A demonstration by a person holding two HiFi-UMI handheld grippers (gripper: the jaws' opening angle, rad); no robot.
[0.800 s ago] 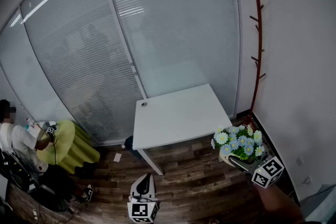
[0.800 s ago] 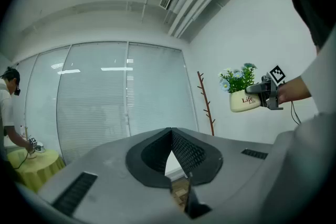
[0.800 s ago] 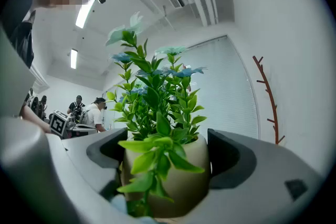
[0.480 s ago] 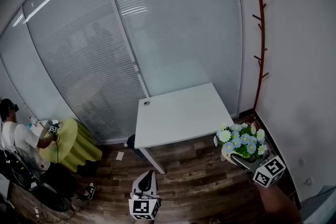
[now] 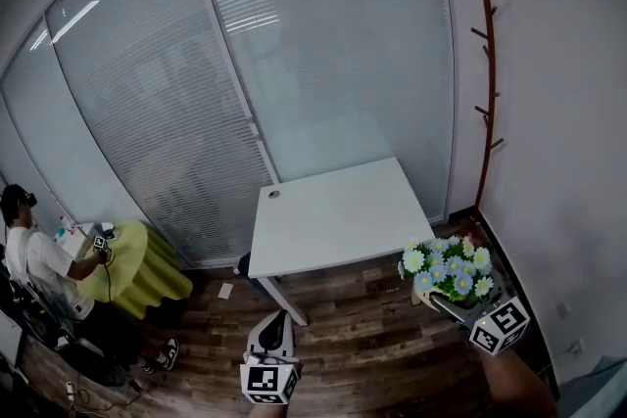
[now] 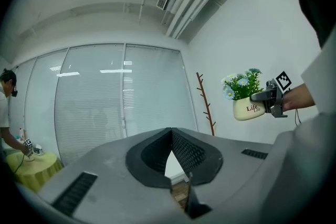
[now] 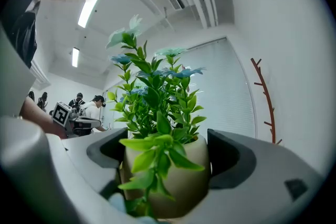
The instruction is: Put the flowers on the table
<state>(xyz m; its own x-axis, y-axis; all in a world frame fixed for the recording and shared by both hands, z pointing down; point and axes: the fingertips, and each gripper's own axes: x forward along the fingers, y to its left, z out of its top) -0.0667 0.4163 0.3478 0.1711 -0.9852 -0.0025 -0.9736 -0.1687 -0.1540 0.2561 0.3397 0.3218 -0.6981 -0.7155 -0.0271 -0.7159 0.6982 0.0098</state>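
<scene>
A cream pot of blue and white flowers (image 5: 449,271) hangs above the wooden floor, to the right of the white table (image 5: 333,215). My right gripper (image 5: 447,302) is shut on the pot, one jaw on each side of it. In the right gripper view the pot (image 7: 168,176) fills the gap between the jaws of the right gripper (image 7: 165,161), under green leaves. My left gripper (image 5: 277,320) points at the table's near edge from the bottom middle, shut and empty. In the left gripper view the left gripper (image 6: 170,136) has its jaws meeting, and the held pot (image 6: 249,107) shows at the right.
The table top is bare. A brown coat rack (image 5: 483,83) stands against the right wall. Glass walls with blinds run behind the table. At the far left a person (image 5: 29,259) sits at a round table with a yellow-green cloth (image 5: 132,269).
The pot in my right gripper has drifted slightly right and down in the head view. My left gripper has shifted a little to the right. Both grips are unchanged.
</scene>
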